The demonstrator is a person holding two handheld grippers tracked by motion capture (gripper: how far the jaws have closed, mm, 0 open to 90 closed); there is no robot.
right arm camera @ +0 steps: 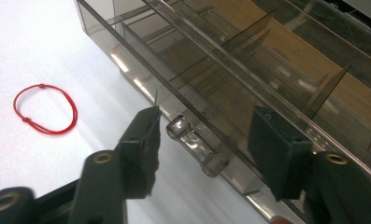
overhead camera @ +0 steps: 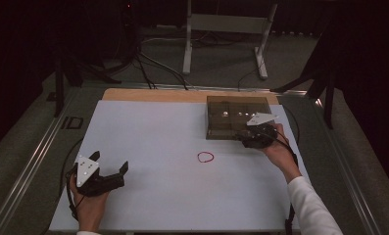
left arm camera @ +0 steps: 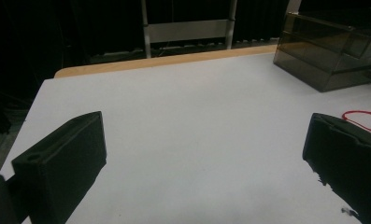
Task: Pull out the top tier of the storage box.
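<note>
Right gripper at box latch, left gripper idle

Right gripper [overhead camera: 245, 138] sits at the near edge of the smoked clear compartment box [overhead camera: 237, 116], at about 2 o'clock on the tabletop [overhead camera: 148, 147] in the high view; person's right hand [overhead camera: 279, 149] holds it, white sleeve [overhead camera: 312, 205] coming in from 5 o'clock; grey three-cornered plate on top of the gripper overlaps the box's near right corner.

Right gripper view: right gripper [right arm camera: 203, 135] jaws about half open, one on each side of the clear latch [right arm camera: 196, 144] on the box [right arm camera: 230, 65] front wall; left pad just beside the latch, right pad clearly apart from it; pads not pressing, nothing gripped; box lid down, dividers visible through it, some small pale items inside in the high view, too small to tell.

Red string loop [overhead camera: 206, 157] lies flat on the tabletop near centre, at 7 o'clock from the box, apart from both grippers; also at 9 o'clock in the right gripper view [right arm camera: 45, 108].

Left gripper [overhead camera: 110, 162] at 8 o'clock of the tabletop, held in the left hand [overhead camera: 89, 203], jaws wide open and empty; left gripper view shows bare tabletop between them, box [left arm camera: 330, 56] at 2 o'clock, loop [left arm camera: 363, 119] at 3 o'clock.
</note>
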